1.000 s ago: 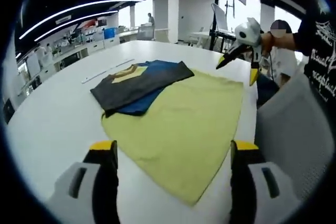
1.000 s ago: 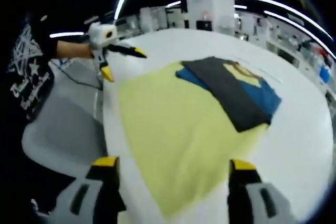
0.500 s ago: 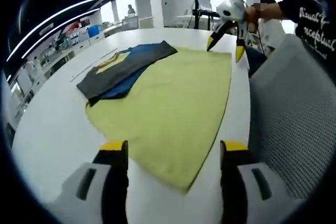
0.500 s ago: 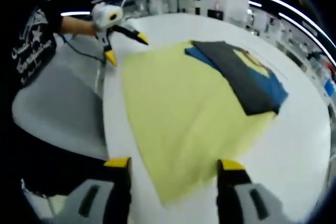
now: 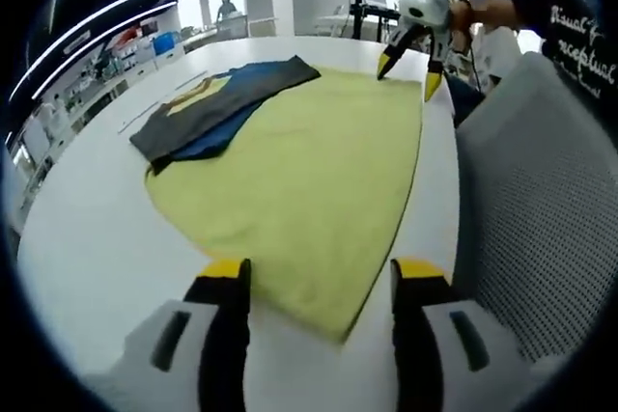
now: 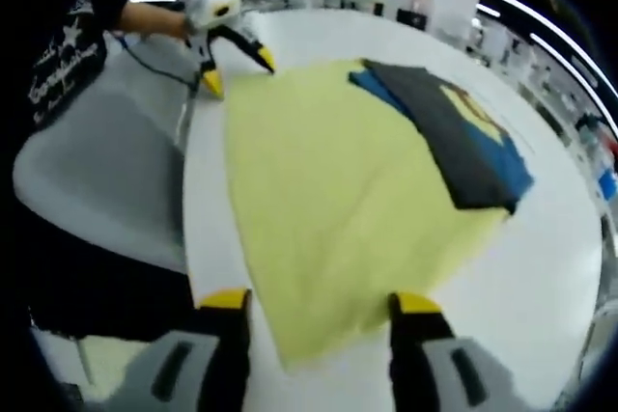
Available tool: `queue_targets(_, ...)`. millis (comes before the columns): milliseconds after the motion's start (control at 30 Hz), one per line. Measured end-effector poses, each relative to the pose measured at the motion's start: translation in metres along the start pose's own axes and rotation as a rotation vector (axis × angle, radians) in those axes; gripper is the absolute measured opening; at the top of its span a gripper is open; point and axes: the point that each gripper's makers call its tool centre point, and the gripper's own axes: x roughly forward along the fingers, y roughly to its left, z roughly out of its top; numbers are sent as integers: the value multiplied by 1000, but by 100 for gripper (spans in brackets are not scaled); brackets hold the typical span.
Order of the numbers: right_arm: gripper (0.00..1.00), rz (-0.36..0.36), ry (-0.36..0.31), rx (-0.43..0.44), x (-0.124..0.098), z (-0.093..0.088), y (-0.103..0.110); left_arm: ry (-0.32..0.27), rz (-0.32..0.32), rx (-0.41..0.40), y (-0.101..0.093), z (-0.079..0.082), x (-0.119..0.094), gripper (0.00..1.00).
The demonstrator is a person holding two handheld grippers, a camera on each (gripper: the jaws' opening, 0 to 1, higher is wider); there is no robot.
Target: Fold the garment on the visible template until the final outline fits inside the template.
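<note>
The yellow cloth (image 5: 309, 171) lies at 12 o'clock from both grippers, left gripper (image 5: 322, 277) and right gripper (image 6: 322, 303), jaws wide apart, holding nothing.

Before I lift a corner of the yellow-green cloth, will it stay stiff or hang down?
Probably floppy: the yellow-green cloth lies thin and flat on the white table, following its surface. It likely weighs little, so a lifted corner should droop and fold over. It may slide easily, since the tabletop looks smooth. The dark garment resting on its far edge might drag along.
</note>
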Motion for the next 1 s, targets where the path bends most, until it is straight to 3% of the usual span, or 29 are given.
queue_targets(100, 51, -2, -1, 4, 0, 1, -3, 2, -1, 6, 2, 2, 2, 49)
queue_targets(200, 44, -10, -5, 13, -2, 1, -8, -3, 2, -58, 8, 4, 1, 44)
queue_targets(467, 30, -45, -29, 46, -2, 5, -17, 7, 32, -45, 10, 6, 2, 24)
queue_targets(567, 18, -39, -51, 55, -2, 7, -16, 6, 15, -28, 5, 7, 4, 15)
queue_targets(633, 4, -26, -59, 63, -1, 7, -14, 10, 1, -25, 3, 6, 4, 11)
queue_targets(1000, 4, -28, -53, 53, 1, 8, -12, 34, -31, 40, -7, 3, 0, 1)
